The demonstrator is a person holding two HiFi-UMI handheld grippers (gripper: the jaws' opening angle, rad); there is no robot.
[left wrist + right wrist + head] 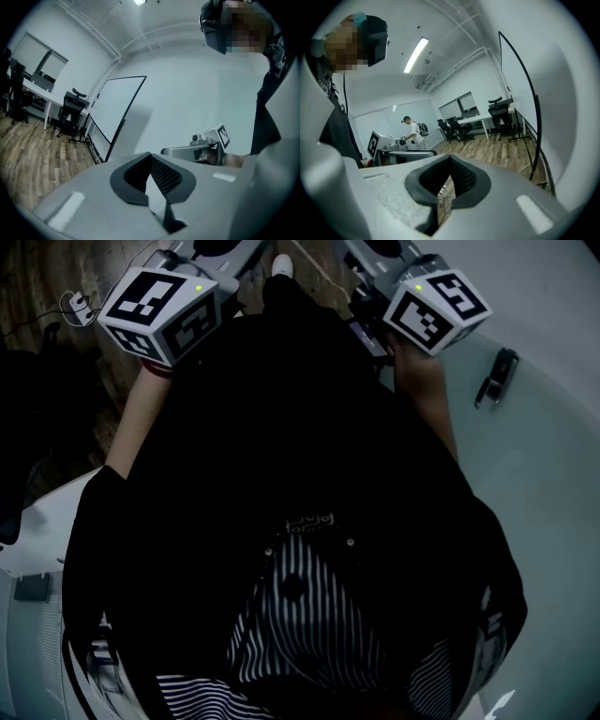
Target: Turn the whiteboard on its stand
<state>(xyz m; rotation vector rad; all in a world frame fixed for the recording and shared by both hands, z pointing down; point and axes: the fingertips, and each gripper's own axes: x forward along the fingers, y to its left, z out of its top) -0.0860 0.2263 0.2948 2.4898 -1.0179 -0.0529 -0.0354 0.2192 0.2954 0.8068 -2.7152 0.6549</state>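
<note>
1. Wood floor (33, 145), with desks along the far wall.
2. The left gripper (150, 161) and right gripper (450, 161) have their jaws together, holding nothing.
3. The whiteboard (117, 110) stands beyond them, untouched. Turning hasn't started; next, I'd guess, they reach in and open onto its frame.

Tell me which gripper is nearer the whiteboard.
Right. The right gripper is close beside the whiteboard, whose black-framed edge fills the right side of its view. The left gripper is farther off: in its view the board looks small and stands well away.
</note>
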